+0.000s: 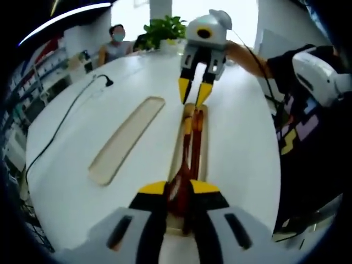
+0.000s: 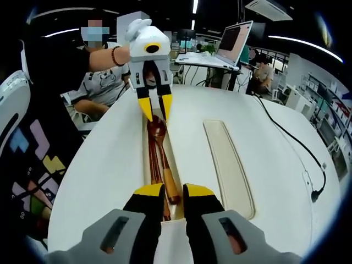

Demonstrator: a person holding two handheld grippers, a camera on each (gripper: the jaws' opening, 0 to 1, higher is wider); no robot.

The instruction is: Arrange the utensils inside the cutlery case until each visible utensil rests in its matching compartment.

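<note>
A long narrow cutlery case [image 2: 144, 165] lies on the white table and holds a brown wooden spoon [image 2: 164, 165] beside dark chopsticks [image 2: 153, 165]. My left gripper [image 2: 155, 113] hovers over the end with the spoon's bowl, jaws slightly apart and holding nothing. In the left gripper view the spoon's bowl [image 1: 179, 192] shows between the left gripper [image 1: 177, 188] jaws, with the case [image 1: 204, 148] running away from them. My right gripper [image 2: 174, 191] stands open over the handle end. The left gripper view shows the right gripper [image 1: 193, 96] with its tips apart above that far end.
The case's beige lid [image 2: 228, 165] lies flat beside the case, also seen as the lid [image 1: 126, 140] in the left gripper view. A black cable [image 2: 297, 146] crosses the table. A laptop [image 2: 234, 41] and a plant [image 1: 165, 27] stand at the ends. People sit nearby.
</note>
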